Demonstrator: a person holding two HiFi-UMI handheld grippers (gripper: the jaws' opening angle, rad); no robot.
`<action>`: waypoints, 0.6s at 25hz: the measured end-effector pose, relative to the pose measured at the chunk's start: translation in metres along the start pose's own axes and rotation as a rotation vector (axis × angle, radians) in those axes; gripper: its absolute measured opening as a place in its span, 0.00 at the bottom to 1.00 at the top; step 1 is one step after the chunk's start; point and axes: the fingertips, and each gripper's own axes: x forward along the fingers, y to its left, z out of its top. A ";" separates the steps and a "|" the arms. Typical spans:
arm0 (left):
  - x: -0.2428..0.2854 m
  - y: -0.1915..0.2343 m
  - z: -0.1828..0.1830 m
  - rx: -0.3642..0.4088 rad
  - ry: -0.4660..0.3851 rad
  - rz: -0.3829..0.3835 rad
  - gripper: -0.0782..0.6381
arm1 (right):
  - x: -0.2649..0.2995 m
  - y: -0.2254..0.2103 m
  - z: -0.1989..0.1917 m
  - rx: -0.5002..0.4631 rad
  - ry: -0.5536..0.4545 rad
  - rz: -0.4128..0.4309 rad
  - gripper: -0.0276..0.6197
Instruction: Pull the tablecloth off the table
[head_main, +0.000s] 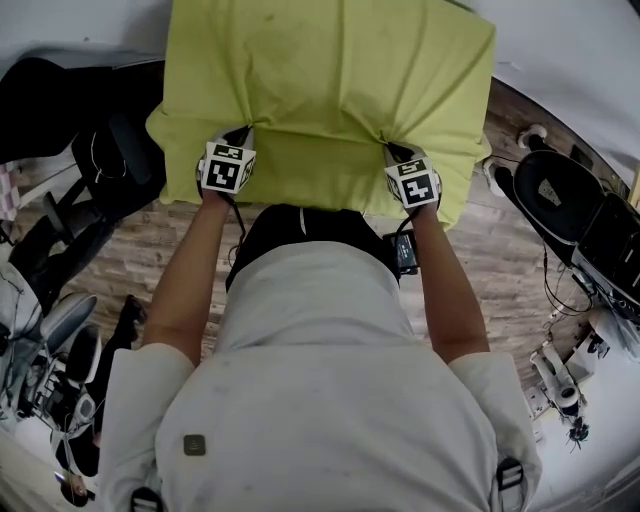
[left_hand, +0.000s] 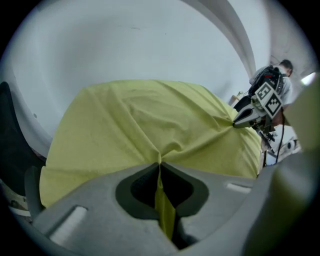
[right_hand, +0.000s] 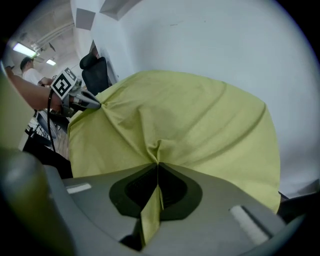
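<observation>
Before a white wall (left_hand: 150, 45) and above a wood-plank floor (head_main: 150, 260), one yellow-green tablecloth (head_main: 330, 90) is lying draped over the single table, covering it wholly. Two grippers are working at its near edge, well apart. The left gripper (head_main: 243, 132) and the right gripper (head_main: 390, 150) are each clamping one pinched fold of cloth between closed jaws, with creases radiating from both pinches.
</observation>
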 end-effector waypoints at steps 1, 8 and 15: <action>-0.002 -0.001 0.002 -0.002 -0.007 -0.004 0.11 | -0.004 0.001 0.002 0.008 -0.010 -0.001 0.06; -0.058 -0.006 0.024 0.014 -0.144 -0.039 0.11 | -0.066 0.019 0.030 0.082 -0.174 -0.049 0.06; -0.155 -0.032 0.066 0.103 -0.356 -0.107 0.11 | -0.157 0.056 0.070 0.100 -0.411 -0.103 0.06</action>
